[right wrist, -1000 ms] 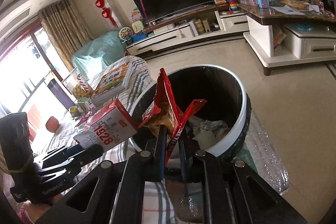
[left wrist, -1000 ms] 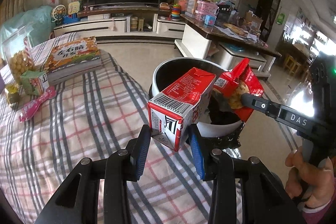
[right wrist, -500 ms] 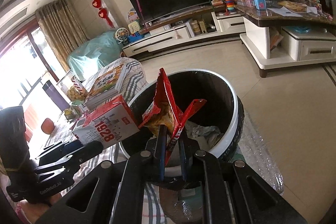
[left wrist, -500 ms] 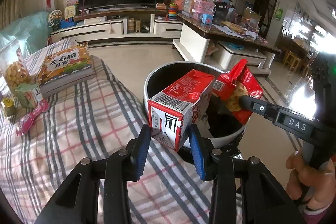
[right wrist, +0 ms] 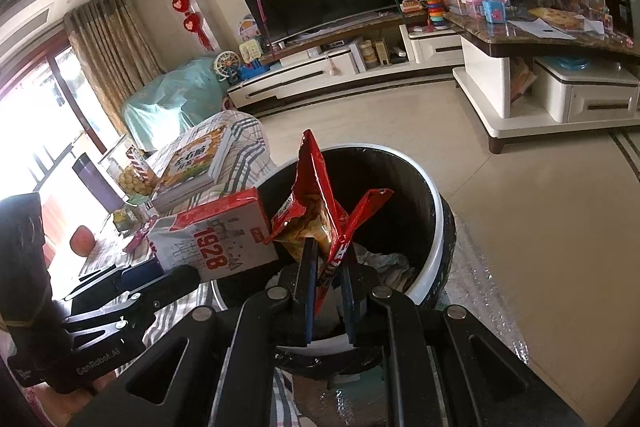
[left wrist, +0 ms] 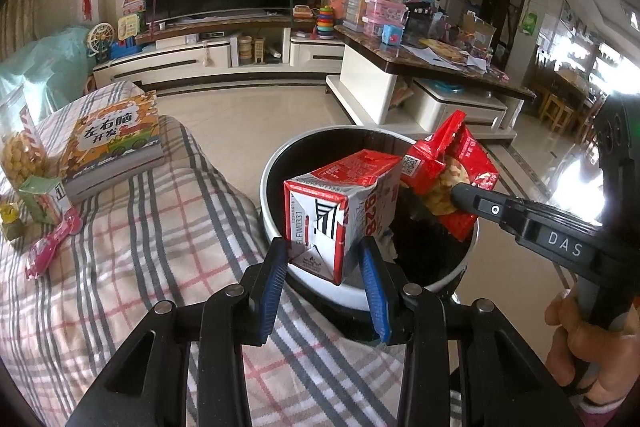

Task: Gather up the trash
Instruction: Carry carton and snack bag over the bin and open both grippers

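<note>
My left gripper [left wrist: 324, 259] is shut on a red and white milk carton [left wrist: 340, 211], held over the near rim of a round bin with a white rim and dark inside [left wrist: 276, 163]. Beside the carton, my right gripper [right wrist: 327, 259] is shut on a torn red snack wrapper [right wrist: 316, 211] above the bin's mouth [right wrist: 424, 183]. In the left wrist view the wrapper [left wrist: 452, 175] hangs just right of the carton, pinched by the right gripper [left wrist: 460, 193]. In the right wrist view the carton [right wrist: 216, 239] nearly touches the wrapper. Crumpled white paper [right wrist: 384, 263] lies inside the bin.
A plaid-covered table [left wrist: 140, 251] on the left carries a stack of books [left wrist: 112, 143], a snack jar [left wrist: 20, 151], a small green box [left wrist: 40, 197] and a pink wrapped item [left wrist: 52, 243]. Tiled floor [right wrist: 520, 207], a TV stand and a cluttered counter lie beyond.
The left gripper has carried the carton rightwards, farther over the bin and closer to the wrapper. The right gripper has stayed over the bin with the wrapper.
</note>
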Demonstrator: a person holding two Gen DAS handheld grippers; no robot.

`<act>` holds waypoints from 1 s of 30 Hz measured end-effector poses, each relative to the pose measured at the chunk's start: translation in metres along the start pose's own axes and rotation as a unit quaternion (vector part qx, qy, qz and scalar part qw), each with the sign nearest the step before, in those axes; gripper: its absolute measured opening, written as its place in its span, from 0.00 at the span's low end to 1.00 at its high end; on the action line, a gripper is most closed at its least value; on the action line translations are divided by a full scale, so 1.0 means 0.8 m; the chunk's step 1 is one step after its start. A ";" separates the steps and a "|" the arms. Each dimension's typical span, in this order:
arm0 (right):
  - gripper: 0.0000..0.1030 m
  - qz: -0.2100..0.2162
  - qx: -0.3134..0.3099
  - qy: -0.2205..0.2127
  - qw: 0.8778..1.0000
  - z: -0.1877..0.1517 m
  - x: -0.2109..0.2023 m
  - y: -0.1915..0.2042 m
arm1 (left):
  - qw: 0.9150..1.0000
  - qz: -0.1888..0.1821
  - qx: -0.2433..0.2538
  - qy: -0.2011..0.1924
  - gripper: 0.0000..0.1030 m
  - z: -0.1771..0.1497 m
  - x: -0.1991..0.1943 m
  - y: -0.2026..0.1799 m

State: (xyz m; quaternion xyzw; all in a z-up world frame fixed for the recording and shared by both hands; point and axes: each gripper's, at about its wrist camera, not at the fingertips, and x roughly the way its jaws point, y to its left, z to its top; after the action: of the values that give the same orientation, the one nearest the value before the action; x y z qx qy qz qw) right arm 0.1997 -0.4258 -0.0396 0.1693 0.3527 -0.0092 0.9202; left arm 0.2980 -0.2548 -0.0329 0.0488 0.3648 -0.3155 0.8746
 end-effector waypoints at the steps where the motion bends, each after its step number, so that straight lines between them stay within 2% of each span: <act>1: 0.10 -0.001 0.000 0.000 1.000 0.001 0.001 0.000 | 1.000 0.000 0.000 0.000 0.35 0.001 0.001 -0.001; 30: 0.10 -0.014 -0.006 0.010 1.000 0.010 0.010 -0.013 | 1.000 0.001 0.008 0.007 0.34 0.017 0.027 -0.012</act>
State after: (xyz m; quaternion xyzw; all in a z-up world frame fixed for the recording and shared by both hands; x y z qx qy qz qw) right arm 0.2095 -0.4373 -0.0427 0.1593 0.3644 -0.0179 0.9173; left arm 0.3121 -0.2776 -0.0358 0.0583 0.3682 -0.3168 0.8722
